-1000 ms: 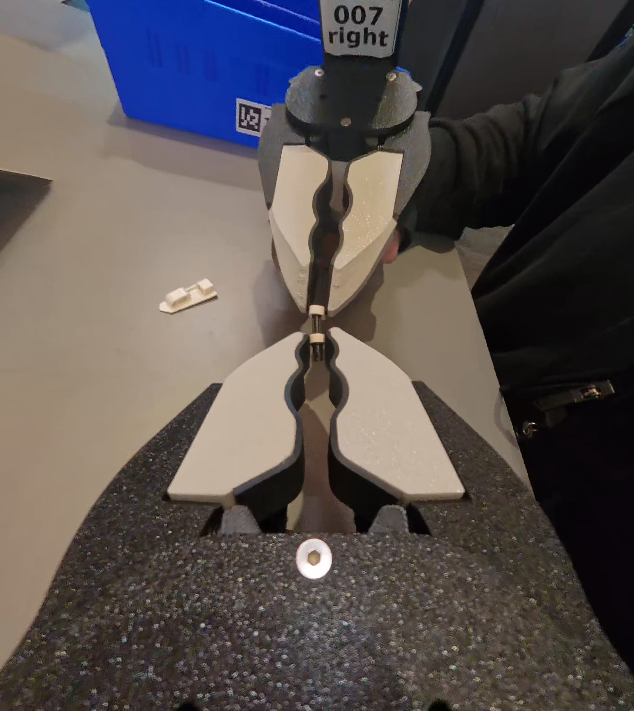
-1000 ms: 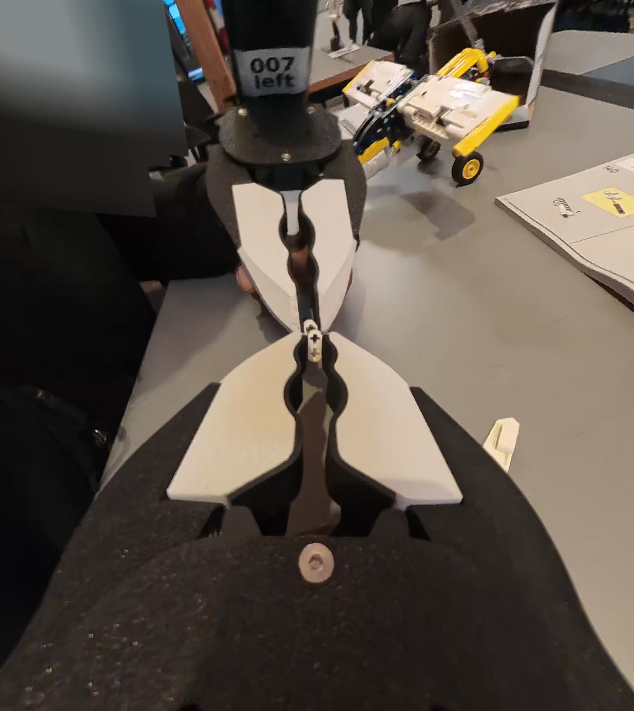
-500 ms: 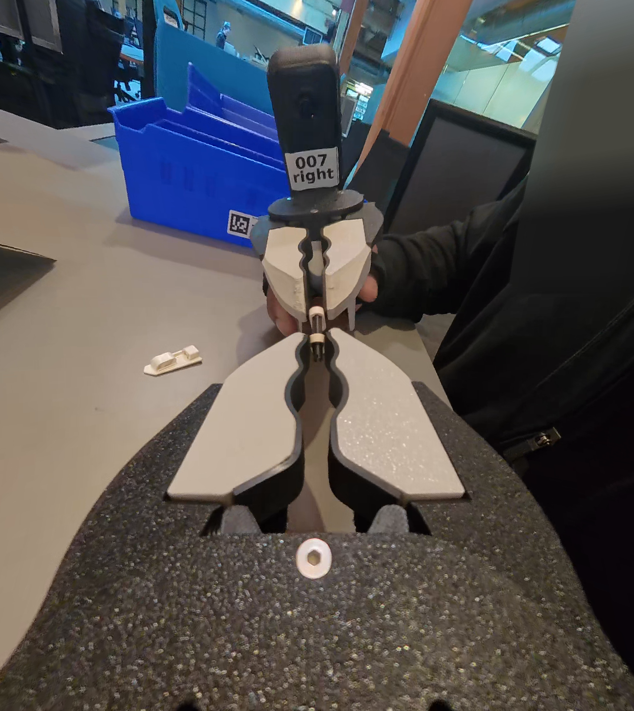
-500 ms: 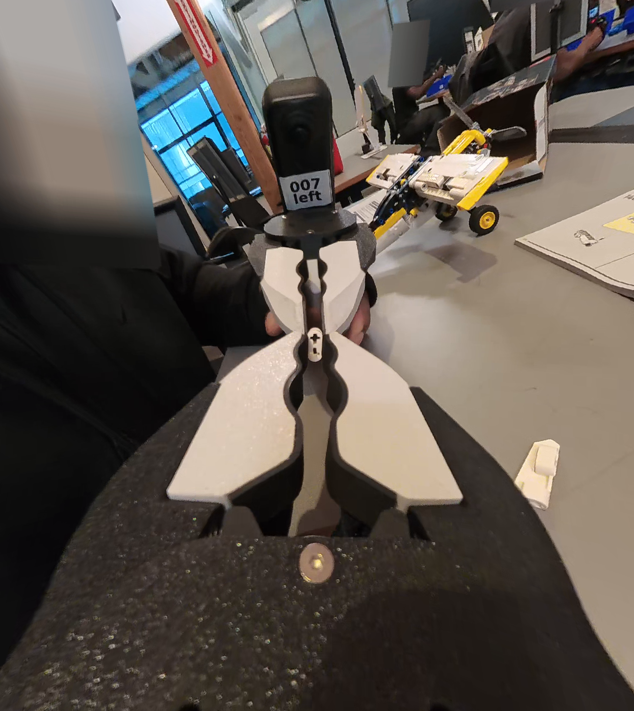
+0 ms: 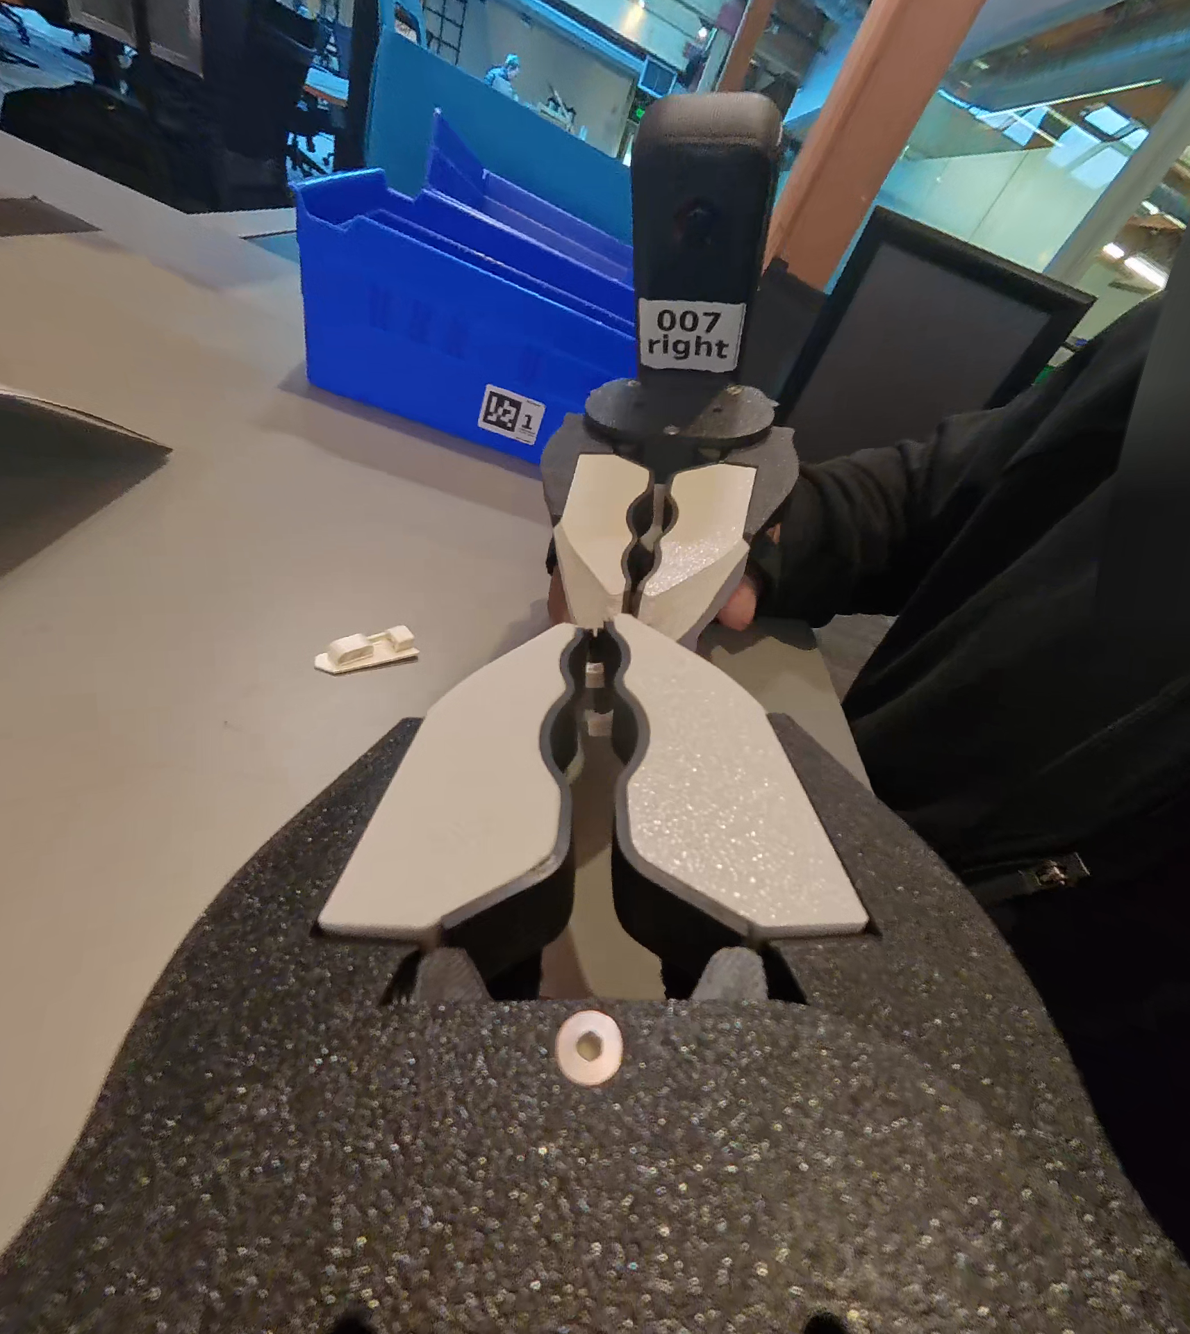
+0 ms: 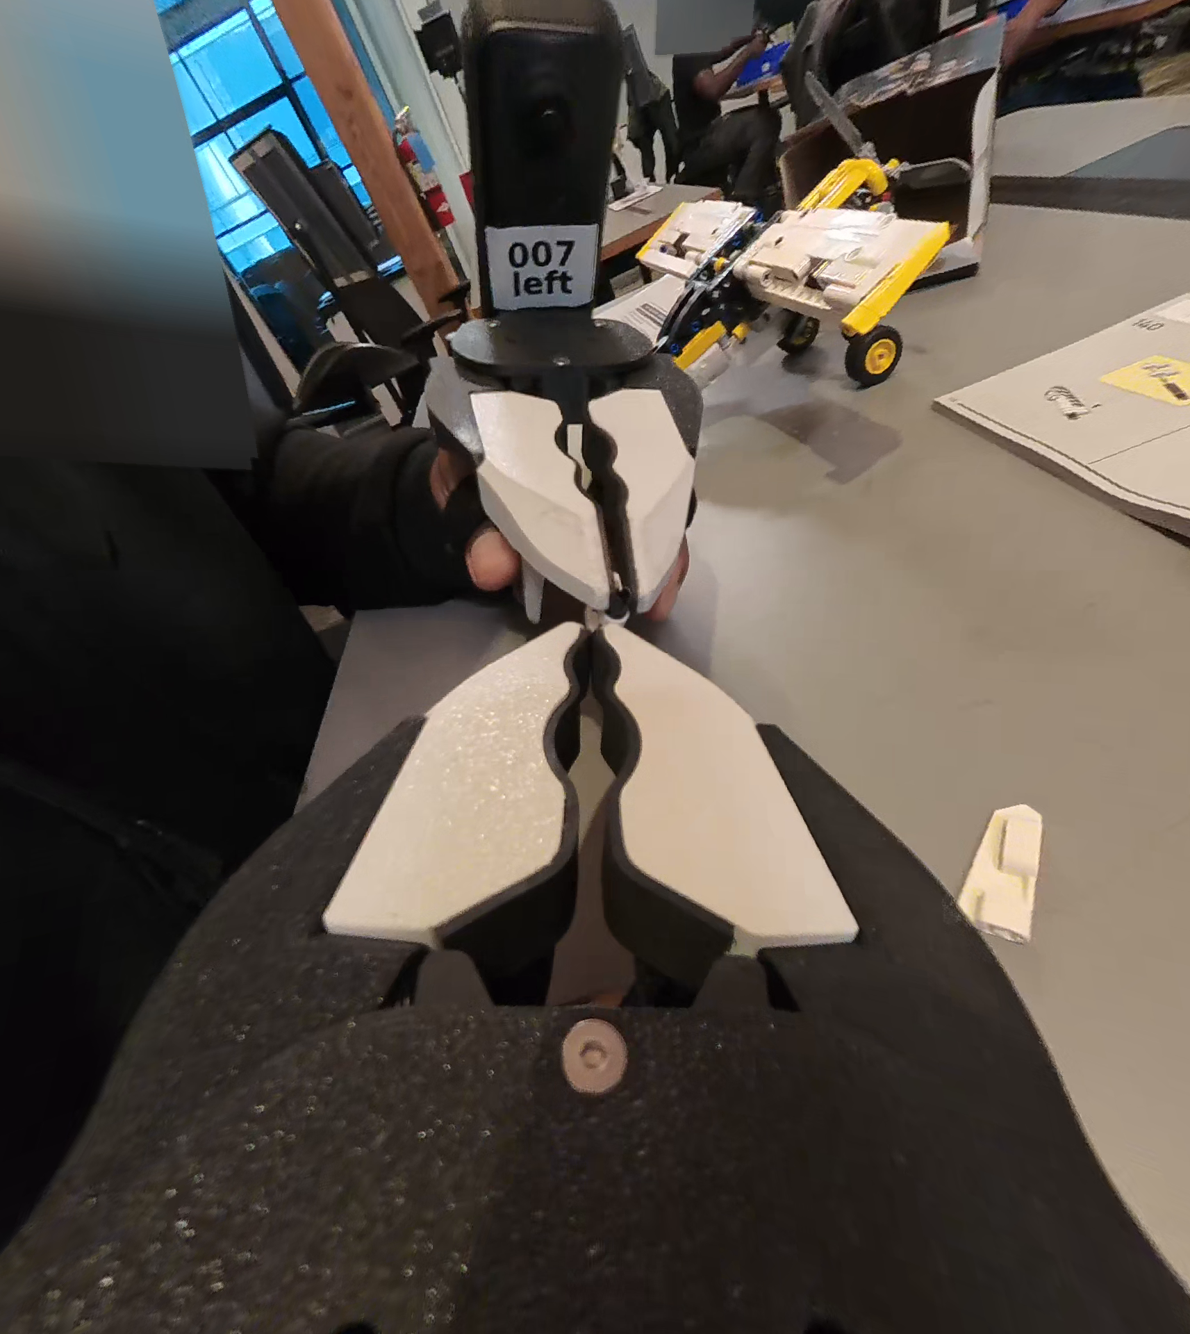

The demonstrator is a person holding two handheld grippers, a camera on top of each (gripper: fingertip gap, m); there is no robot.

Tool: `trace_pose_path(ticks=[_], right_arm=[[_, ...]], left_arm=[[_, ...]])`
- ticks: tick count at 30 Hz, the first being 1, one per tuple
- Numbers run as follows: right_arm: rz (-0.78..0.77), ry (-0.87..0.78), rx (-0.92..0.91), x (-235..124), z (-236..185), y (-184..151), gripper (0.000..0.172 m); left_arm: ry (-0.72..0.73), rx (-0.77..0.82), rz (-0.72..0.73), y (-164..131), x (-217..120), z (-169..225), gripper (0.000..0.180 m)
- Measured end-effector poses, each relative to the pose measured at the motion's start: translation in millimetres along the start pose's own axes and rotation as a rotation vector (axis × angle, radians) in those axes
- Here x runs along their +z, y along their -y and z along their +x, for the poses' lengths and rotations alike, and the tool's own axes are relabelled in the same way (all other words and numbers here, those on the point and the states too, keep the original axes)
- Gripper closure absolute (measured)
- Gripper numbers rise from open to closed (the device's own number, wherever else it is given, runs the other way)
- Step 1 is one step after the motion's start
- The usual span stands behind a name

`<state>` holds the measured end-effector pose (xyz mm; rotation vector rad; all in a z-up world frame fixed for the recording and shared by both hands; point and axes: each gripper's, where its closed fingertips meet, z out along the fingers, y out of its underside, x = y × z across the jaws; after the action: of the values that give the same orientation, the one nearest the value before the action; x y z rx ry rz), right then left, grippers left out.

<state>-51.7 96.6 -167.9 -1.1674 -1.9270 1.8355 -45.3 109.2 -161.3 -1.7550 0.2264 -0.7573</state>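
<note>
Over the grey table point(image 5: 144, 722), both closed tools pinch one small part, mostly hidden.

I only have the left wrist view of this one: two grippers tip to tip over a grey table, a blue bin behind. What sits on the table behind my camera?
Observer: A brick-built vehicle model, white and yellow with yellow-hubbed wheels, stands at the far end of the table.
Operator: Anything near it?
Observer: An open cardboard box stands right behind the model.
Operator: And closer to the grippers?
Observer: An open instruction booklet lies flat on the right side of the table. One page has a yellow panel.
</note>
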Motion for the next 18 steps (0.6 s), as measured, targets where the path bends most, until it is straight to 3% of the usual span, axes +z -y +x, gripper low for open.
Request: trace_pose_path(ticks=[8,13,18], right_arm=[[-0.011,-0.118,-0.029,-1,19,0,0.172],[0.015,-0.134,-0.009,9,20,5,0.156],[0.092,-0.075,0.107,20,10,15,0.146]], left_arm=[[0.047,-0.164,0.12,15,-7,-18,0.176],[-0.004,-0.306,0.333,37,-14,-20,0.177],[-0.011,-0.32,0.407,42,-14,-17,0.177]])
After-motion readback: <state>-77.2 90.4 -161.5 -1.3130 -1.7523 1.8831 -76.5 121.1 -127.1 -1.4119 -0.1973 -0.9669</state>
